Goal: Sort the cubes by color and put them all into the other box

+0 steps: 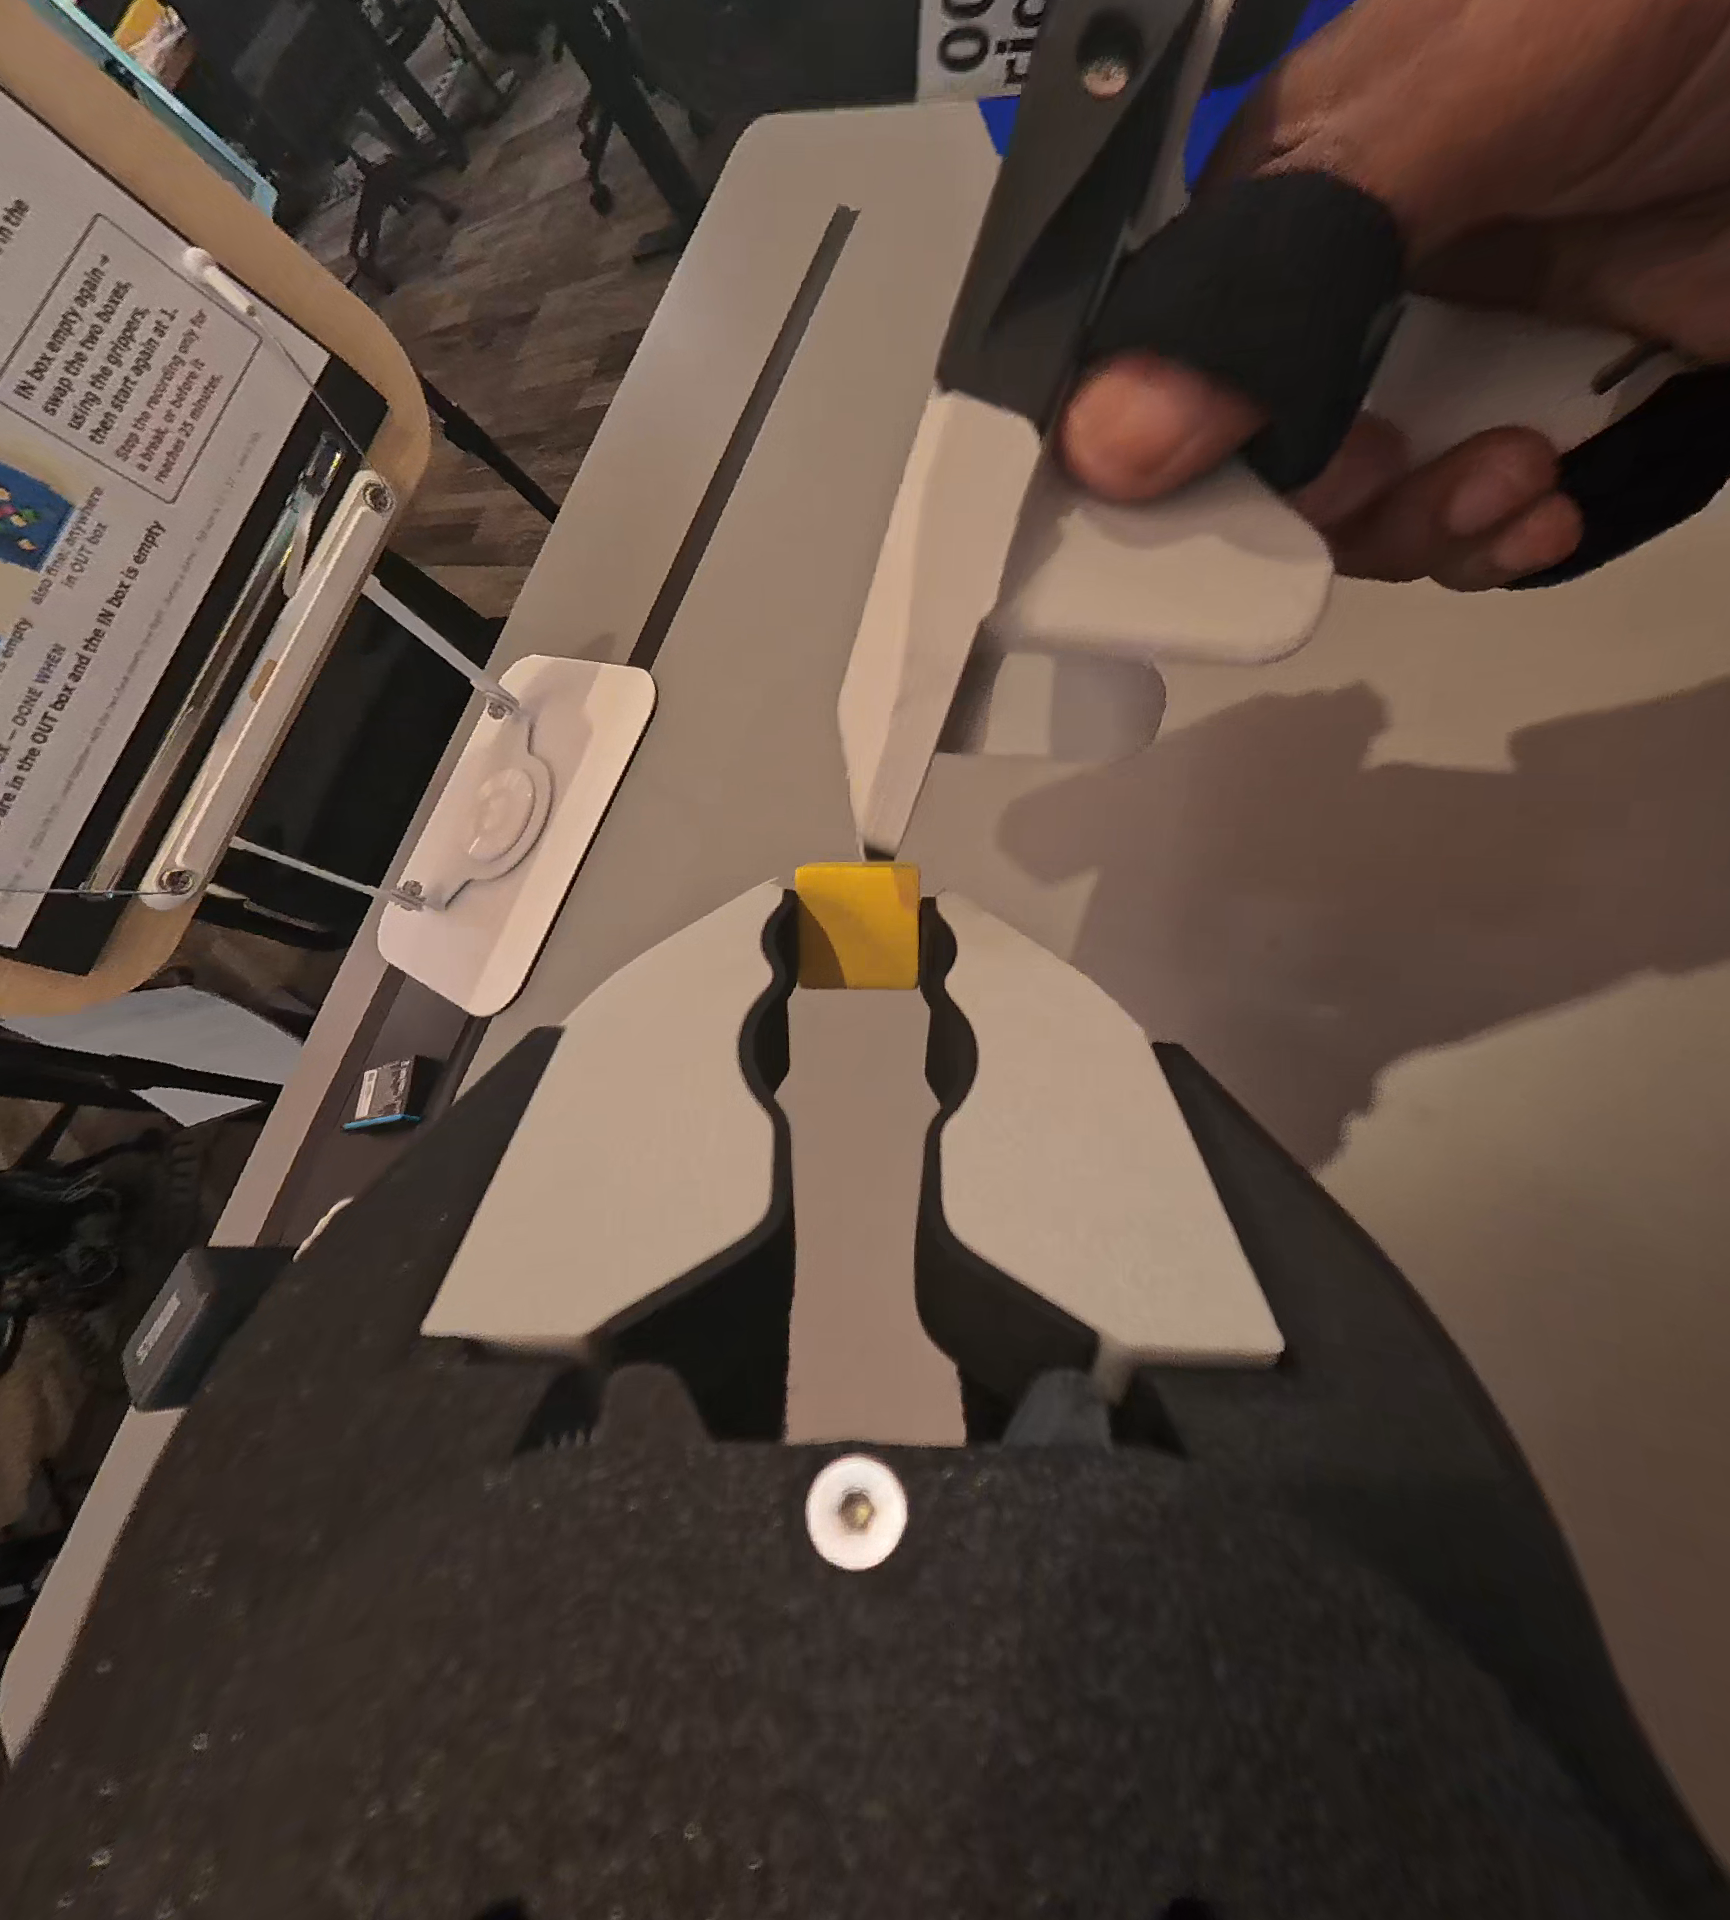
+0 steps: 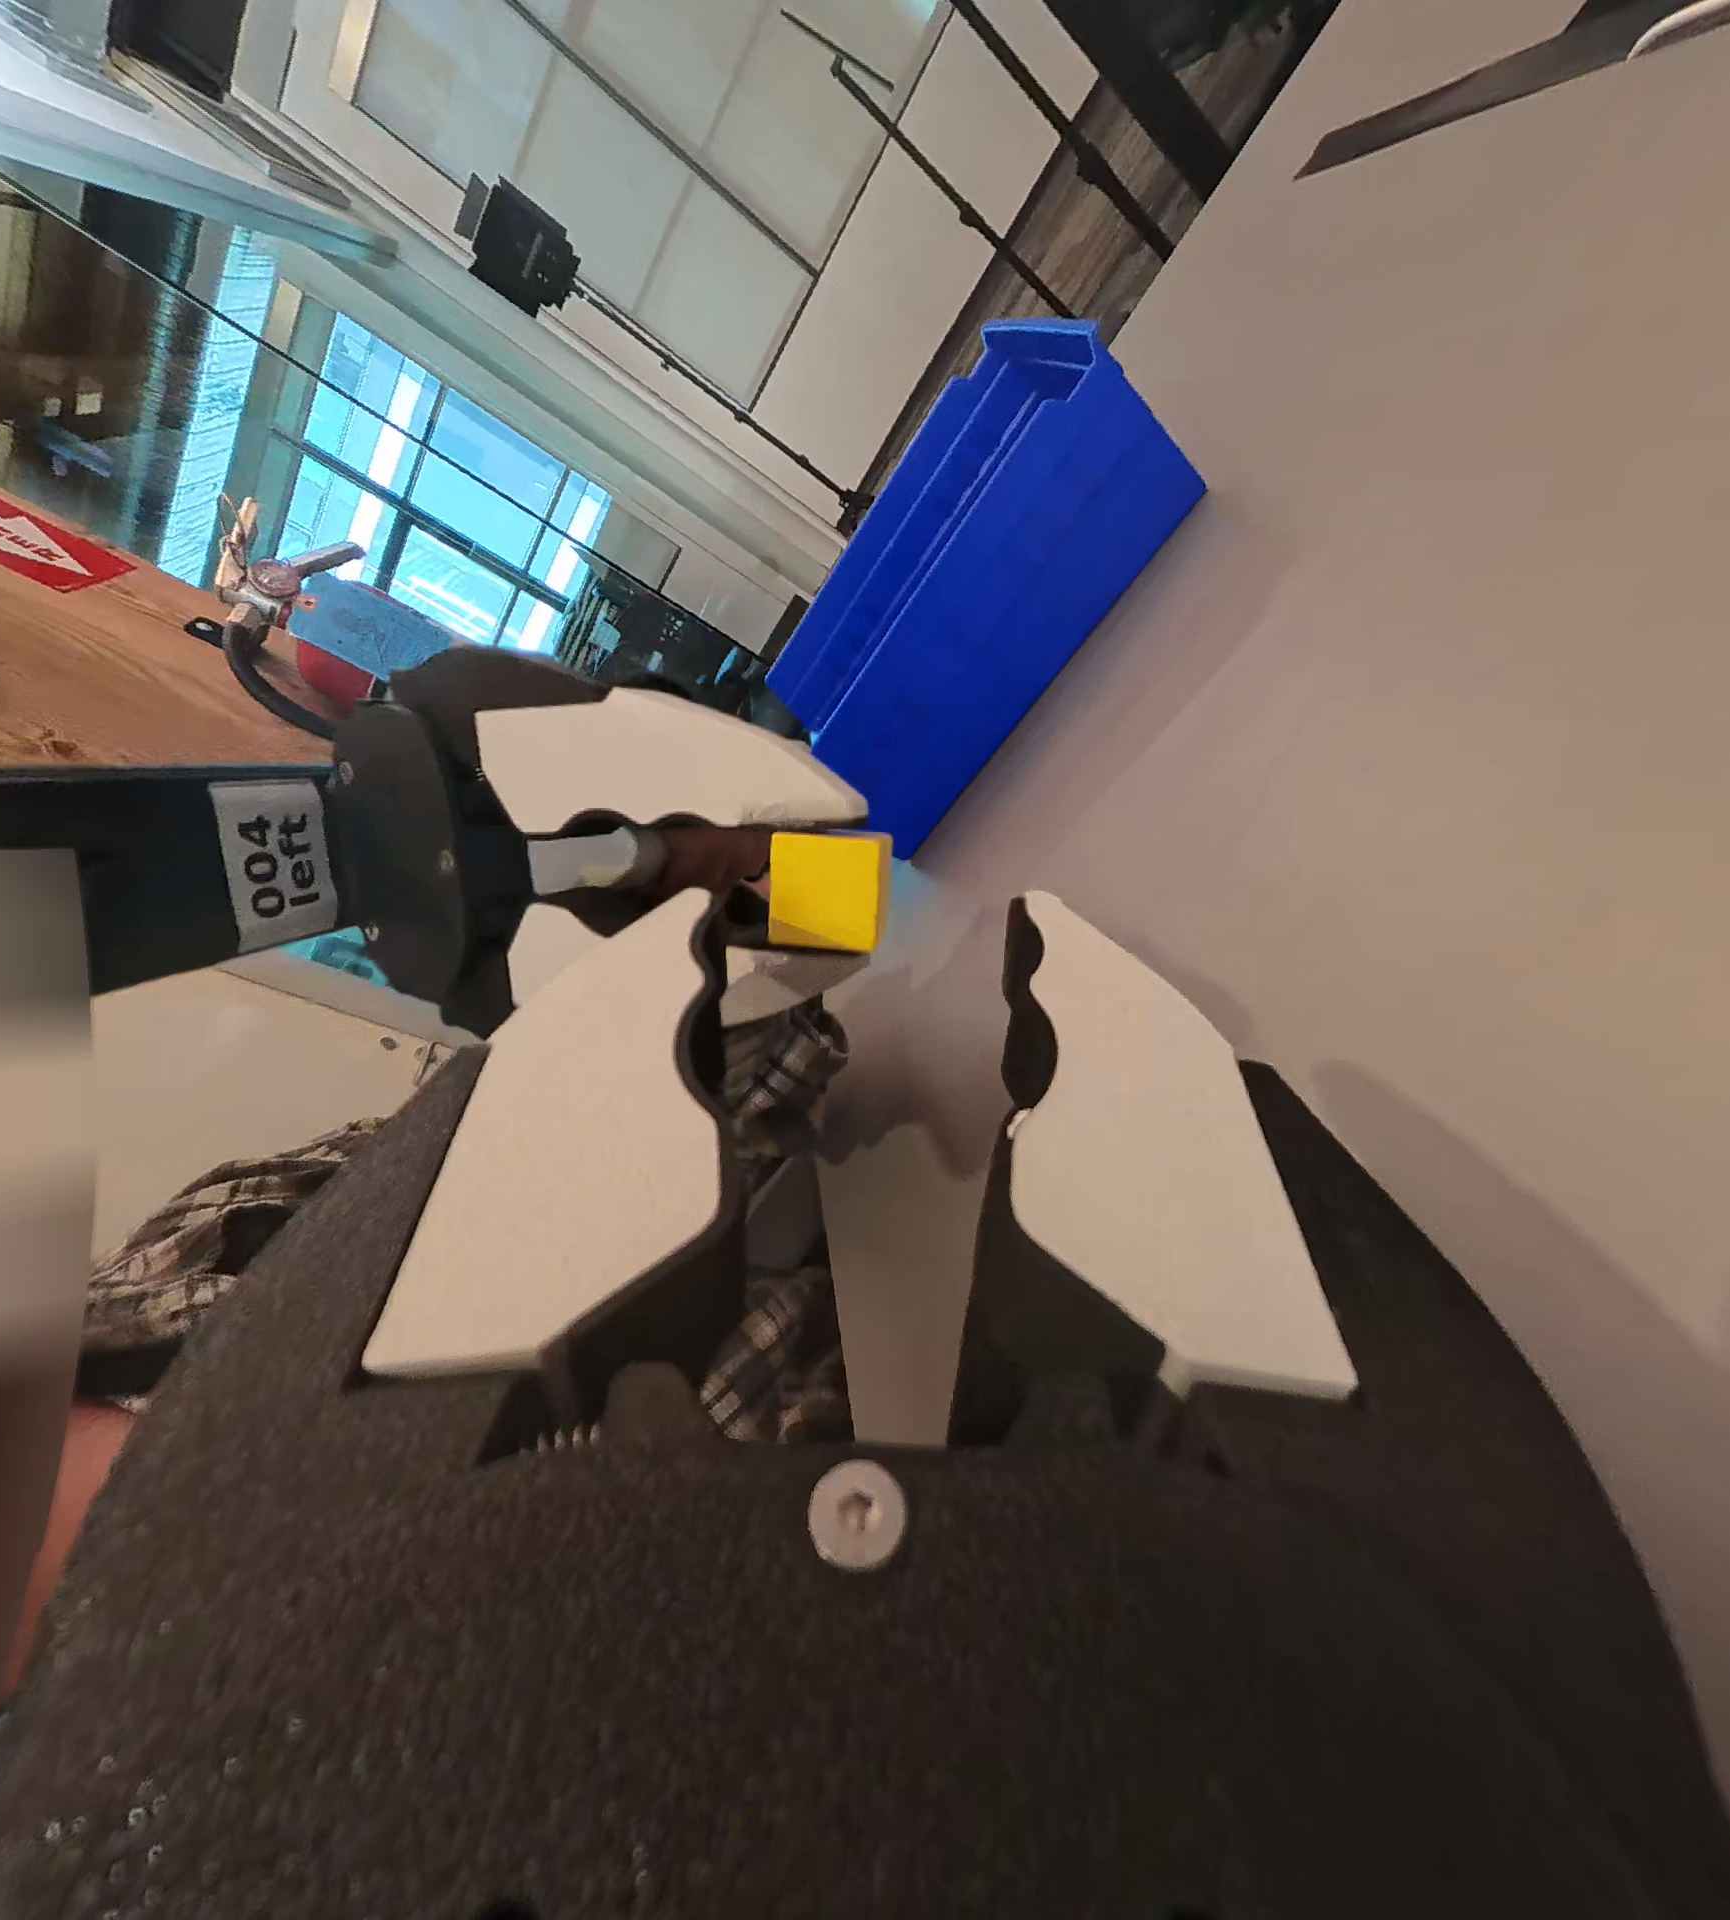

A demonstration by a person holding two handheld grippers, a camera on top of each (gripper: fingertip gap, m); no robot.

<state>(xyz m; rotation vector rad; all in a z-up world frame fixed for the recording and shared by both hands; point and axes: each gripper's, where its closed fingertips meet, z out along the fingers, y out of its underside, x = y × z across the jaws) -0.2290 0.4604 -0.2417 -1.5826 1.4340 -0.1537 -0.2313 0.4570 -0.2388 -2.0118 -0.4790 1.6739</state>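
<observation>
Left wrist view: tilted look across the pale grey table (image 1: 1463, 1143), going left to right.
Instruction sheet: printed page on a wood-edged board (image 1: 113, 582), far left, off the table edge.
White plate: little rounded plate (image 1: 518, 842) with screws at the table's left edge, thin rods running to the board.
Left gripper (image 1: 857, 925): fingers clamped on the yellow cube (image 1: 856, 925), pinched right at the tips and held above the table.
Right gripper (image 1: 882, 831): comes down from upper right, one fingertip just above the cube; can't tell from here if it touches.
Hand: gloved hand (image 1: 1463, 312) with bare fingertips holding that gripper.
Right wrist view: sideways angle, same left to right order.
Left gripper again (image 2: 819, 883): reaches in from the left with the yellow cube (image 2: 825, 891) squeezed at its tips.
Right gripper own fingers (image 2: 861, 935): spread apart, nothing between them, cube just ahead of the left finger.
Blue box (image 2: 996, 592): sits on the table beyond the cube, only its outside wall visible.
</observation>
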